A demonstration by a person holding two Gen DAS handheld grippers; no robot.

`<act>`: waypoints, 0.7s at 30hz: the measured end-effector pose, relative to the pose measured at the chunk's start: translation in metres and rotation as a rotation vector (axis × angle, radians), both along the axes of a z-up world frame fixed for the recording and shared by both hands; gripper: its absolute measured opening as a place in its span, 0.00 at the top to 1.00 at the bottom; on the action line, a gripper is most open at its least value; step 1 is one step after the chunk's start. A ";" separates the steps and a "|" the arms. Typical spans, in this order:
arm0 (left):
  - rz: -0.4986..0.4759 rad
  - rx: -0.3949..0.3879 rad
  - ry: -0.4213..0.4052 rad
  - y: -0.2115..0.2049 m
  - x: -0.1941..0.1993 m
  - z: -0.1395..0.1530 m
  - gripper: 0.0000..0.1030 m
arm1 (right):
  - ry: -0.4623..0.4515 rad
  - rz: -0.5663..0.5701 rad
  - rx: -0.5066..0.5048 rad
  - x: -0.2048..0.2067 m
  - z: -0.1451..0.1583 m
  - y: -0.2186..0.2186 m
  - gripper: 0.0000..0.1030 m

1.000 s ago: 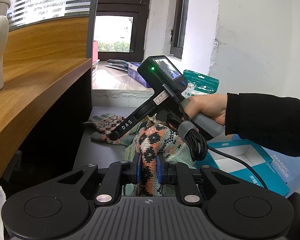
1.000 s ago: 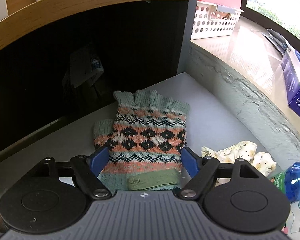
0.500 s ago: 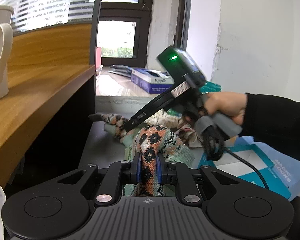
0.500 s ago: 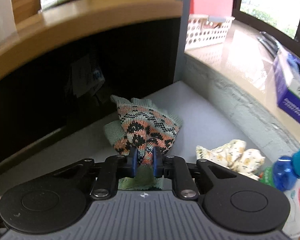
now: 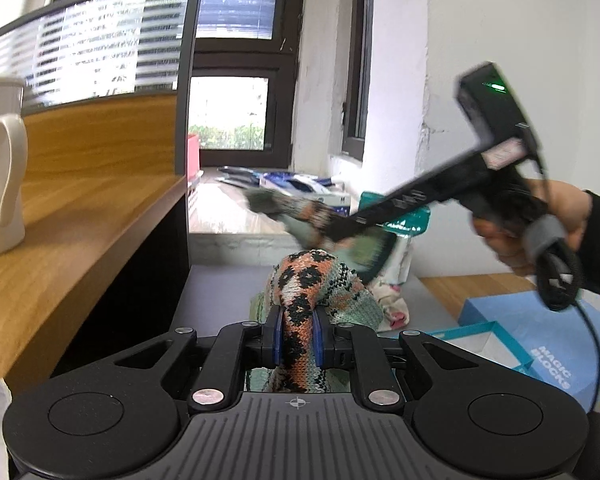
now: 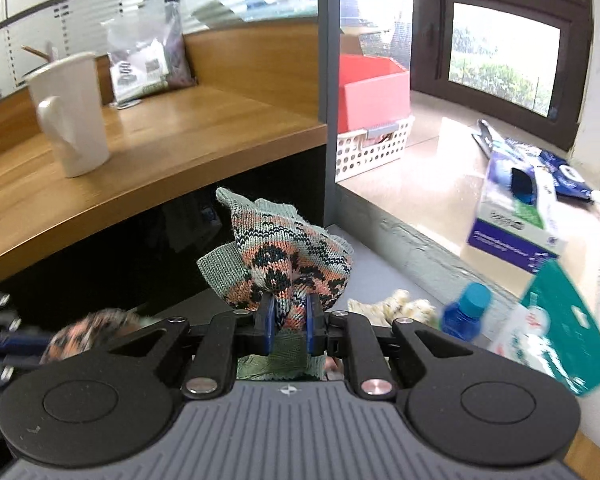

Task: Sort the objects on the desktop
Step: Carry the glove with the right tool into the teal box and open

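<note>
My left gripper [image 5: 296,338] is shut on a knitted glove [image 5: 316,284] patterned green, orange and black, held above the grey desk [image 5: 220,288]. My right gripper [image 6: 288,320] is shut on the matching second glove [image 6: 284,256] and holds it up in the air. In the left wrist view the right gripper's body [image 5: 496,152] is raised at the right, with its glove [image 5: 300,212] hanging blurred from its fingers. In the right wrist view the left gripper's glove [image 6: 96,328] shows blurred at the lower left.
A white mug [image 6: 72,120] stands on the wooden shelf [image 6: 172,152]. A white basket [image 6: 372,144] holds a red box. A blue-capped bottle [image 6: 460,312], floral cloth [image 6: 392,308], a teal packet [image 6: 564,320] and a tissue box [image 6: 516,216] sit at the right. A blue box [image 5: 540,344] lies open.
My right gripper closed on the second glove and lifted it off the desk, rising up and to the right. My left gripper kept hold of its glove and tilted upward.
</note>
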State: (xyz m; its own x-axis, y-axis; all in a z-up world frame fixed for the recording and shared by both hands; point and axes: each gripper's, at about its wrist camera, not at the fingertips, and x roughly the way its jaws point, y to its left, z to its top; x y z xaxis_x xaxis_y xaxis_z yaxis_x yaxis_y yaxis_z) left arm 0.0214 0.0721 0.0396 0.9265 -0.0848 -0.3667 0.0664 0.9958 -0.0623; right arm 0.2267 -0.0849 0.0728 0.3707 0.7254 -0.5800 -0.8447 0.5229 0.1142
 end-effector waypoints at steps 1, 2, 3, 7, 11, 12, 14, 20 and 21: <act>-0.002 0.001 -0.003 -0.001 0.000 0.001 0.83 | -0.006 0.004 -0.002 -0.006 0.003 -0.010 0.83; -0.005 0.001 -0.005 -0.003 0.000 0.002 0.83 | -0.012 0.012 -0.006 -0.010 0.005 -0.019 0.83; -0.007 0.002 -0.006 -0.004 0.000 0.003 0.83 | -0.018 0.022 -0.012 -0.014 0.005 -0.027 0.83; -0.015 -0.005 0.002 -0.008 0.004 0.006 0.83 | -0.041 0.060 -0.065 -0.035 0.000 -0.061 0.83; -0.027 0.006 0.011 -0.016 0.008 0.005 0.83 | -0.084 0.109 -0.119 -0.055 -0.006 -0.092 0.83; -0.030 0.009 0.013 -0.019 0.008 0.005 0.83 | -0.094 0.119 -0.135 -0.060 -0.008 -0.098 0.83; -0.039 0.015 0.015 -0.025 0.008 0.005 0.83 | -0.109 0.140 -0.163 -0.066 -0.013 -0.107 0.83; -0.057 0.038 0.025 -0.039 0.009 0.006 0.83 | -0.133 0.224 -0.261 -0.072 -0.034 -0.124 0.83; -0.059 0.042 0.027 -0.042 0.009 0.006 0.83 | -0.131 0.247 -0.270 -0.072 -0.038 -0.126 0.83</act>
